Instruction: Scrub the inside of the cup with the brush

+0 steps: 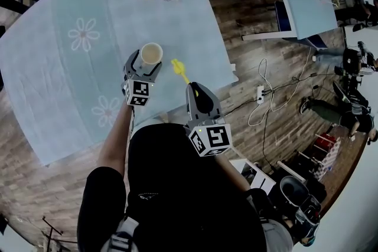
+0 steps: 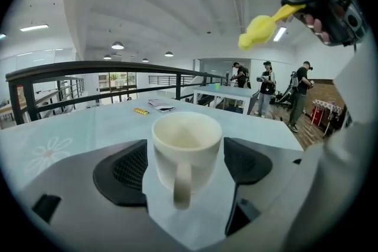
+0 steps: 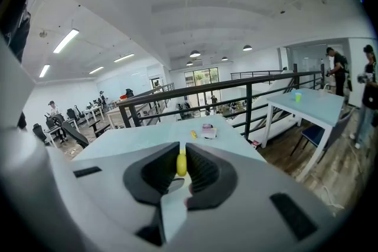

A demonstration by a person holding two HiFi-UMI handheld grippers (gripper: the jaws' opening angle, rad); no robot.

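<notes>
My left fingers point(image 2: 124, 171) are standing wide open around the cream mug point(image 2: 187, 147), one on each side with a gap showing and the handle facing me. The mug is sitting upright on the pale blue surface point(image 1: 71, 68). My right fingers point(image 3: 150, 174) are clamping the yellow brush point(image 1: 179, 69) by its handle, holding it raised just right of the mug.

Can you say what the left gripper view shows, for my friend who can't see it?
A white cup with its handle facing the camera stands on a pale table between the open left tongs. Up to the right, the right tongs hold a yellow brush.
</notes>
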